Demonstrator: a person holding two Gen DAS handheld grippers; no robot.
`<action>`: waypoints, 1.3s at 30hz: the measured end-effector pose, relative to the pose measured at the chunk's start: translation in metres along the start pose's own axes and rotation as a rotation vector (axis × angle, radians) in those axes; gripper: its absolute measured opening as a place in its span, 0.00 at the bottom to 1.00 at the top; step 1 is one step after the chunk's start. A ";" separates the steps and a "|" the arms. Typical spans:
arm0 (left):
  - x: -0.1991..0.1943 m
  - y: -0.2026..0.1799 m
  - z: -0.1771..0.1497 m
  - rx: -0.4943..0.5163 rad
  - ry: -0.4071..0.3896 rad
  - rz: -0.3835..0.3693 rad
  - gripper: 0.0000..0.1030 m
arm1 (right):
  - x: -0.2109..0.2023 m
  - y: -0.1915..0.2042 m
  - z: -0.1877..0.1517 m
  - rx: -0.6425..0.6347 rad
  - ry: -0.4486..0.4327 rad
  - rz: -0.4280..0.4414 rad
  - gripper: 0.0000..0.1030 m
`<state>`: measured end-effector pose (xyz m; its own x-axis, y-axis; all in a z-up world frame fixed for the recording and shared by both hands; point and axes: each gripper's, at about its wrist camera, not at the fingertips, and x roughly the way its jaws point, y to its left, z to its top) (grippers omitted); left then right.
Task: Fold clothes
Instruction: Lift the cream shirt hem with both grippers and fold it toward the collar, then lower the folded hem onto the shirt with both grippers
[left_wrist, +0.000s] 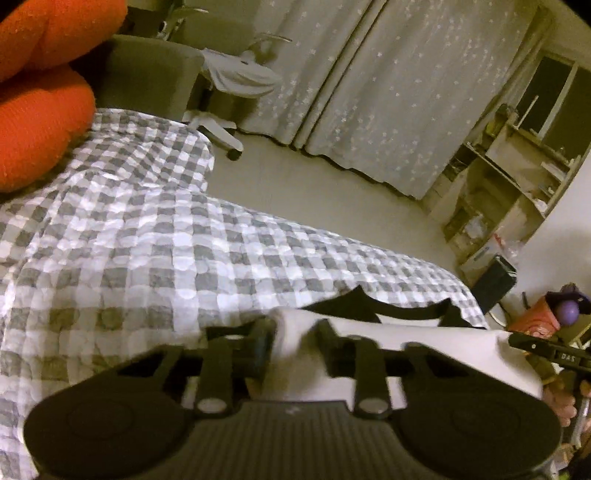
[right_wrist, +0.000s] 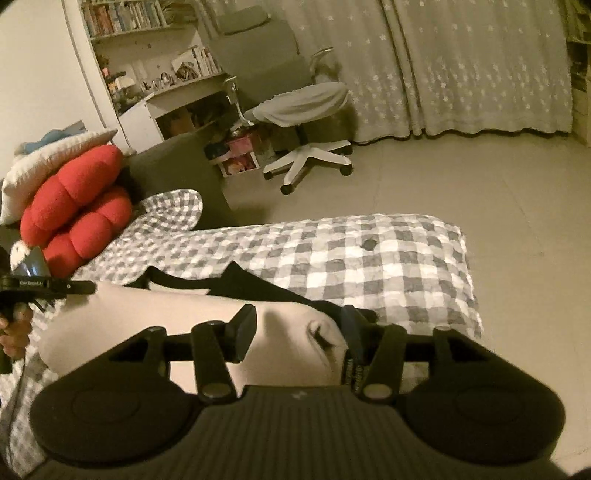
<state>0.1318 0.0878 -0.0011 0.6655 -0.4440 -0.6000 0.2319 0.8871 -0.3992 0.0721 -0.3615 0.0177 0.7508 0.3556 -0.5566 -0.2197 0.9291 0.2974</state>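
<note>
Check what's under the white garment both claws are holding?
Under the white garment, black fabric shows at its far edge, lying on the checkered bedspread. How far the black fabric runs beneath, or whether it belongs to the same garment, cannot be seen: it is covered.

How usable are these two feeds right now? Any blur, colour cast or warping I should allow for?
Left wrist view: dim and yellowish, fisheye-bent bed edge, the fingers and the garment between them smeared by motion blur. Right wrist view: same warm cast and dark corners, but sharper; the garment reads clearly.
</note>
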 end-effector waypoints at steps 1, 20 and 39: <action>-0.002 0.003 0.000 0.000 -0.008 -0.002 0.12 | 0.003 -0.001 0.000 -0.002 0.009 -0.016 0.12; 0.011 0.005 0.006 0.024 -0.097 0.039 0.38 | 0.027 0.015 -0.014 -0.116 -0.043 -0.199 0.22; 0.016 0.001 0.001 0.044 -0.136 0.071 0.11 | -0.009 0.022 -0.004 -0.057 -0.260 -0.132 0.09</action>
<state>0.1438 0.0819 -0.0106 0.7708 -0.3609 -0.5249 0.2092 0.9217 -0.3265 0.0581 -0.3439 0.0265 0.9079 0.2001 -0.3684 -0.1384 0.9725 0.1872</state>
